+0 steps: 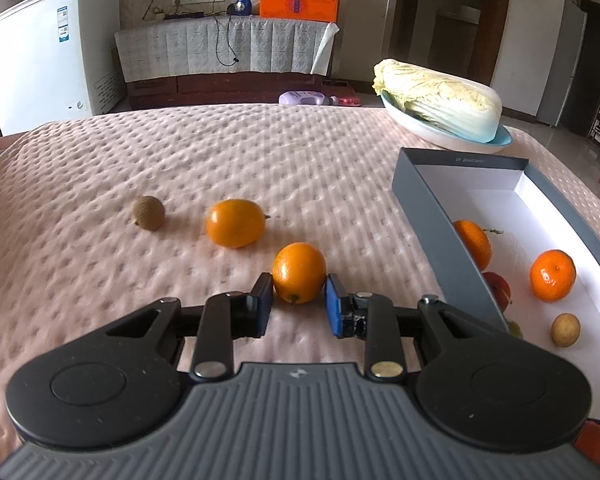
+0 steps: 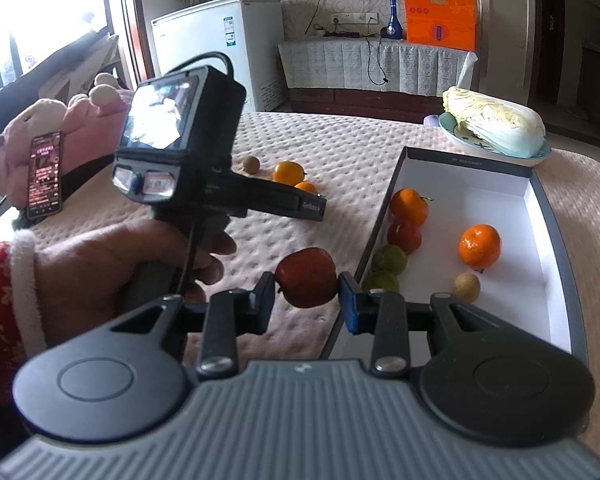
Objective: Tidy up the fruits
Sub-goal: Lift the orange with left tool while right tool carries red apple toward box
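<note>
My left gripper (image 1: 299,294) is shut on a small orange (image 1: 299,272) that rests on the pink quilted cloth (image 1: 260,152). A second orange (image 1: 235,223) and a brown longan (image 1: 148,212) lie farther off to the left. My right gripper (image 2: 306,294) is shut on a dark red fruit (image 2: 306,277) and holds it above the cloth, just left of the grey box (image 2: 538,192). The box (image 1: 428,196) holds several fruits: oranges (image 2: 480,246), a red fruit (image 2: 404,236), green fruits (image 2: 389,259) and a longan (image 2: 466,287).
A napa cabbage (image 1: 440,100) lies on a plate (image 1: 428,130) behind the box. The left hand and its gripper body (image 2: 180,152) fill the left of the right wrist view. A phone (image 2: 45,174) and pink plush toy (image 2: 80,120) lie at the far left.
</note>
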### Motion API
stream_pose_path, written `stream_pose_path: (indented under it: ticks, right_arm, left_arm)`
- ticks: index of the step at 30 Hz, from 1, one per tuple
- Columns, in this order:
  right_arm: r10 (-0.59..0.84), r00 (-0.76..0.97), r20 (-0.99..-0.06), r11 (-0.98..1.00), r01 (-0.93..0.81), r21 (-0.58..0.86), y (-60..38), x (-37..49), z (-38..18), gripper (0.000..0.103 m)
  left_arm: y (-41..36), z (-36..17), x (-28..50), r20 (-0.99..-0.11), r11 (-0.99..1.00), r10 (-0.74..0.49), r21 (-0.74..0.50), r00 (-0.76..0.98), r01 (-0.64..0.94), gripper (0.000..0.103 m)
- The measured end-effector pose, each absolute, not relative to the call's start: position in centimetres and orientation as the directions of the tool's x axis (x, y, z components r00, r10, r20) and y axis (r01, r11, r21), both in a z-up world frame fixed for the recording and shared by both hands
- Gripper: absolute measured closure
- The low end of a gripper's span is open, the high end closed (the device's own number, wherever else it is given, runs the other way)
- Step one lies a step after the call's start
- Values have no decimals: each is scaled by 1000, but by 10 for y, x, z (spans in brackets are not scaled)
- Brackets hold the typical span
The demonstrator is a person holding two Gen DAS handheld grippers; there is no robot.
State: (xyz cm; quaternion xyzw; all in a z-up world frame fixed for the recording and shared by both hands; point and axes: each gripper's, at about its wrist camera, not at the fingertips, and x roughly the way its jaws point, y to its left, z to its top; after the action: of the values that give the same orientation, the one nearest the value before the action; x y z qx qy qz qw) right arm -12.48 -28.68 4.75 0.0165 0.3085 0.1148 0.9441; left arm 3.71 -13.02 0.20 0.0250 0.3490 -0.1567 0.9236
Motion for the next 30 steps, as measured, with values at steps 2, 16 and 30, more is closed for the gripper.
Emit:
stream_pose_path:
  ticks: [2,16,30]
  right_arm:
    - [227,785,-577,973,-208,100,-285,-123,47,66]
    - [230,788,-571,971,-224,83,-272,-114,45,66]
    - [241,791,-562,969,-227,96,-262,-105,43,66]
  left_arm:
    - [-126,3,35,-654,952,-265,-57,709,302,70]
    - [-86,18,17,-642,963,-218,-19,735,268,70]
    - [-55,47,-25,-601,973,-197,-22,774,230,70]
